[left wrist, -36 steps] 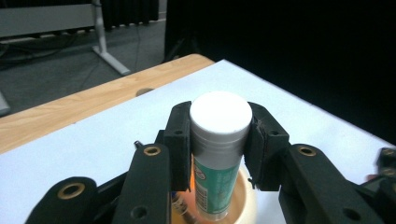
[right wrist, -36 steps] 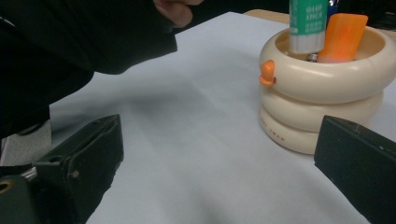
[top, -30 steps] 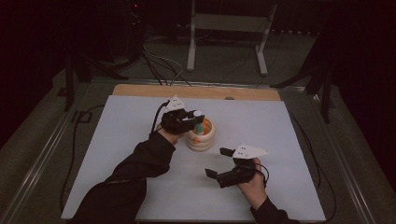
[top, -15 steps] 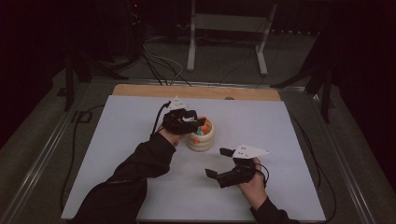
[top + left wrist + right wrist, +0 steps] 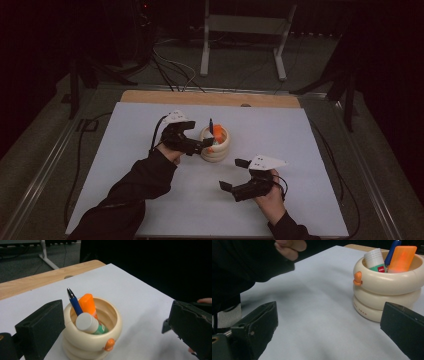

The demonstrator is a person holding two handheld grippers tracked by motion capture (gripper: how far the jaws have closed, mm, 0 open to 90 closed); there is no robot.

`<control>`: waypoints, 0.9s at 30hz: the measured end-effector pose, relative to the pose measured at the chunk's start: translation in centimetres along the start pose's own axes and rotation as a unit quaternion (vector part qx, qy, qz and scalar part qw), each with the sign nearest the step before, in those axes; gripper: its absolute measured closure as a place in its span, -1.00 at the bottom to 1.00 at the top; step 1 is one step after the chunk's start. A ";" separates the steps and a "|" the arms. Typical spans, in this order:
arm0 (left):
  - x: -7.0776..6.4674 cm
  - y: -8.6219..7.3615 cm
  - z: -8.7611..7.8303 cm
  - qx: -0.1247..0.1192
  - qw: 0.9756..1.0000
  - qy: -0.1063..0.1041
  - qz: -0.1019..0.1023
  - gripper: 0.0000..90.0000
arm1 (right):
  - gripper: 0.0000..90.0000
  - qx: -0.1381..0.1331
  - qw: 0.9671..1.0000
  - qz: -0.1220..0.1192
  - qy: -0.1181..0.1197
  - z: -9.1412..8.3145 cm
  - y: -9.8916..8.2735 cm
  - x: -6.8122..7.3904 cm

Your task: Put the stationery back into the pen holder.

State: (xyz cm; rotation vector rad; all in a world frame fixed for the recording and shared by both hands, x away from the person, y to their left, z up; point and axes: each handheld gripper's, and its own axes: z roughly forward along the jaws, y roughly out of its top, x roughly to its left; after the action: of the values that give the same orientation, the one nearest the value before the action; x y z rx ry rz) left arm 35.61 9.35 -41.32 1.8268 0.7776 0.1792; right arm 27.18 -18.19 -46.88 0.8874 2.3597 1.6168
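Note:
A cream ringed pot with a small orange knob stands mid-table on the white sheet. In it are a blue pen, an orange marker and a white-capped glue stick. My left gripper is just left of the pot. Its jaws have just been opening and now stand wide, one each side of the pot, with no pad touching it. My right gripper rests nearer the front, open and empty, facing the pot from a short way off.
The white sheet covers the table and a wooden strip shows at its back edge. Metal rails run along both sides. Cables and a stand lie on the dark floor behind. The left sleeve looms close.
My left gripper has drawn back from over the pot toward the left, and its jaws have spread apart. The right hand has kept still.

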 end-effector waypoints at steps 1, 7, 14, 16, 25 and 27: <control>0.0 -0.1 -0.3 -0.002 1.000 -0.001 0.000 -0.98 | -0.97 0.000 1.000 0.000 0.000 0.0 0.0 0.0; -0.1 -1.3 -2.0 -0.005 1.000 -0.011 0.008 -0.98 | -0.97 -0.001 1.000 0.000 0.001 0.0 0.0 0.1; -0.2 -2.9 -3.8 -0.011 1.000 -0.012 0.015 -0.98 | -0.97 -0.002 1.000 -0.002 0.000 0.0 0.0 0.0; -0.3 -3.3 -4.3 -0.012 1.000 -0.012 0.018 -0.98 | -0.97 -0.004 1.000 0.000 0.001 0.0 0.1 0.0; -0.3 -5.9 -6.6 -0.028 0.999 -0.018 0.013 -0.98 | -0.97 -0.002 1.000 -0.003 -0.002 0.0 0.1 0.0; -0.4 -6.6 -7.2 -0.037 0.999 -0.011 0.018 -0.98 | -0.97 -0.002 1.000 -0.003 -0.001 0.0 0.1 0.1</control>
State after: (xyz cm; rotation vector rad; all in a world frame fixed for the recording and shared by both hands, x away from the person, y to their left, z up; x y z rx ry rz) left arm 29.12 16.08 -44.24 1.7700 0.7140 0.2079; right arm 27.16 -18.13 -46.81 0.8799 2.3555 1.6170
